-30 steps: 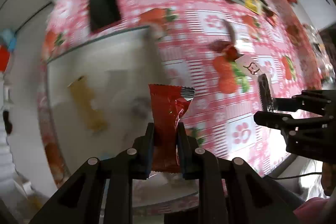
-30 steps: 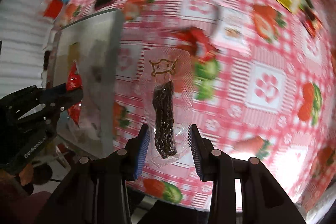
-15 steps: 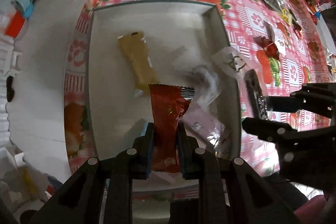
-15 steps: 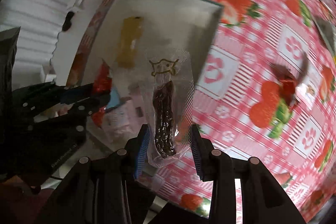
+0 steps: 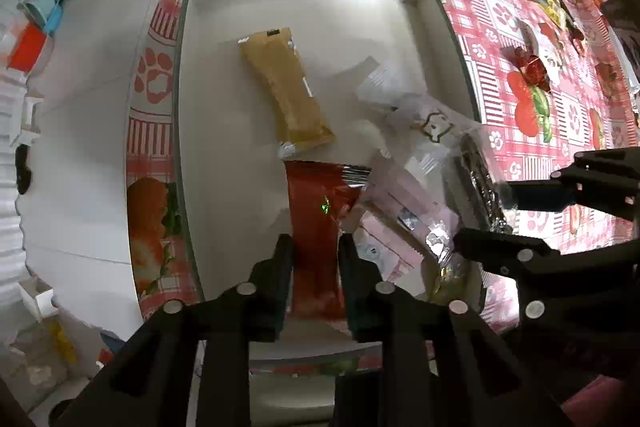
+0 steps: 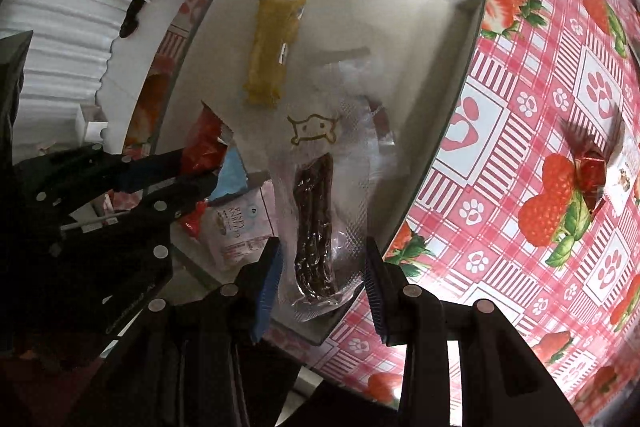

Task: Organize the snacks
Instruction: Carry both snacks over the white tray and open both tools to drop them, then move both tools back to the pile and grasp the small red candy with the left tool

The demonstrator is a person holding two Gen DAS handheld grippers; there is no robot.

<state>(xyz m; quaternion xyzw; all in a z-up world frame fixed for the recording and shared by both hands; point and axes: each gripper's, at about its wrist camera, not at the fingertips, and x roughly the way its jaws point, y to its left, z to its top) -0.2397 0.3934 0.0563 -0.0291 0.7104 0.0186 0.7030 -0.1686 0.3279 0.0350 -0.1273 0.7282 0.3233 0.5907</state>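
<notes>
Now both grippers hang over the white tray [image 5: 182, 147], pointing steeply down. One yellow bar [image 5: 286, 89] lies in the tray's middle; one pink packet [image 5: 404, 199] rests toward its near right corner. Left gripper [image 5: 315, 255]: jaws just easing apart, one red snack packet [image 5: 316, 223] between them, pads barely touching it. Right gripper [image 6: 322, 267]: jaws also loosening, standing clear of one clear meat-stick pouch [image 6: 320, 211] over the tray's near edge.
</notes>
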